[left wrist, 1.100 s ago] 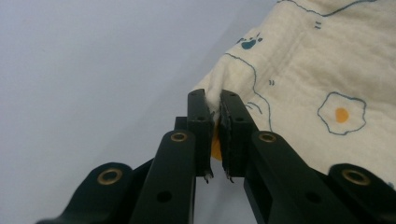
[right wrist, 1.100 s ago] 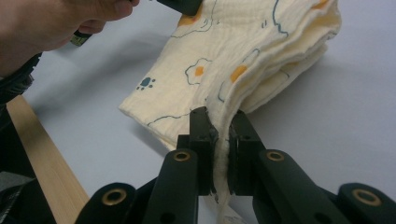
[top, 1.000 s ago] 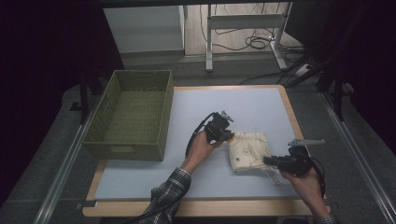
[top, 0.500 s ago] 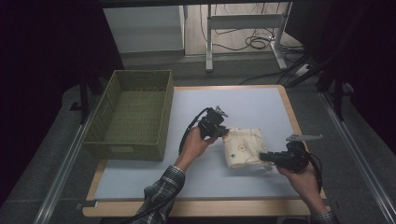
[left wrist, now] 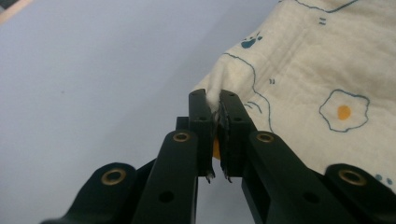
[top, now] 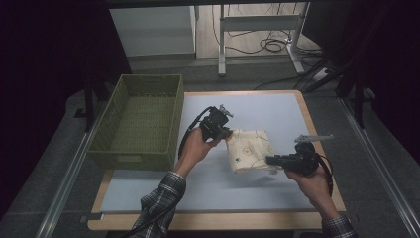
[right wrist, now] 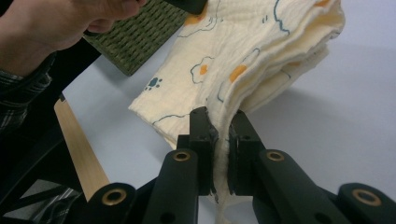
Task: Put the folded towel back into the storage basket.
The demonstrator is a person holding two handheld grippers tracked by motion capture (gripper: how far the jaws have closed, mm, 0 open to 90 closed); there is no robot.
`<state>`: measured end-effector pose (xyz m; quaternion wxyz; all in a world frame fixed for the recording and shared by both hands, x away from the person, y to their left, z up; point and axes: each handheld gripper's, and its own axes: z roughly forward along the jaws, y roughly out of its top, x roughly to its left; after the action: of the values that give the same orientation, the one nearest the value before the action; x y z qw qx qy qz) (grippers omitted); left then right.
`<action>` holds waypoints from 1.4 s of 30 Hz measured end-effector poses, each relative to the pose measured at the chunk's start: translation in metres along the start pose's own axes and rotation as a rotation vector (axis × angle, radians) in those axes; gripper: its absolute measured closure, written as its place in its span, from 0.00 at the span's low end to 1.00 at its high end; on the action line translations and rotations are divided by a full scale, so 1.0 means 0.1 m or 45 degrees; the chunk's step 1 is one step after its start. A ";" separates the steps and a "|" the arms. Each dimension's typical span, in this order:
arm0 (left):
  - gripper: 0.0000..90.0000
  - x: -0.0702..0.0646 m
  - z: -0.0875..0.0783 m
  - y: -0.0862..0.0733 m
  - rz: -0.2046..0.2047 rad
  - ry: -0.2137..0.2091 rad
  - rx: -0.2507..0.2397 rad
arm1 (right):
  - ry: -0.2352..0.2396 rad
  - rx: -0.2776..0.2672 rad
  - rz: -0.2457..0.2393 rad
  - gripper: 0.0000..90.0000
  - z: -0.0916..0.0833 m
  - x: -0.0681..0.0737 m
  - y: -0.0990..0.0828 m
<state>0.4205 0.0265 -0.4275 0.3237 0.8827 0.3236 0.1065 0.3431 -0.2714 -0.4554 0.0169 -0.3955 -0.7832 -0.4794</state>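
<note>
A folded cream cloth [top: 250,151] printed with fried eggs and paw marks hangs lifted above the pale blue mat [top: 267,111]. My left gripper [top: 227,135] is shut on the cloth's upper left corner; in the left gripper view a pinch of the cloth [left wrist: 308,79] sits between the jaws of that gripper [left wrist: 219,100]. My right gripper [top: 270,160] is shut on the cloth's lower right edge. In the right gripper view the cloth [right wrist: 243,56] drapes up from between the jaws of that gripper [right wrist: 222,120], in several layers.
An olive woven basket [top: 141,119] stands on the table's left side, next to the mat. The wooden table rim [top: 324,153] runs around the mat. Metal rails lie on the floor to either side, and a desk frame with cables stands beyond.
Both grippers have carried the cloth up off the mat and to the left, toward the basket. The cloth now hangs between them instead of lying flat.
</note>
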 end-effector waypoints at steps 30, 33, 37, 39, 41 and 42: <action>0.96 0.44 -0.85 -0.23 -0.066 0.184 0.000 | 0.101 0.022 -0.074 0.91 0.62 0.41 0.60; 0.96 0.48 -0.92 -0.24 -0.072 0.200 -0.010 | 0.110 0.023 -0.075 0.91 0.67 0.45 0.66; 0.96 0.55 -1.00 -0.27 -0.077 0.220 -0.012 | 0.117 0.017 -0.077 0.91 0.73 0.47 0.73; 0.95 0.57 -1.03 -0.28 -0.083 0.230 -0.018 | 0.125 0.011 -0.078 0.91 0.75 0.49 0.78; 0.95 0.61 -1.08 -0.29 -0.095 0.238 -0.027 | 0.136 0.009 -0.075 0.91 0.78 0.51 0.83; 0.95 0.63 -1.10 -0.29 -0.092 0.242 -0.021 | 0.136 0.007 -0.081 0.91 0.80 0.53 0.86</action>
<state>0.4102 0.1392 -0.3632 0.3022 0.8537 0.3838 0.1806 0.3892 -0.1589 -0.4136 0.0444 -0.3442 -0.7947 -0.4980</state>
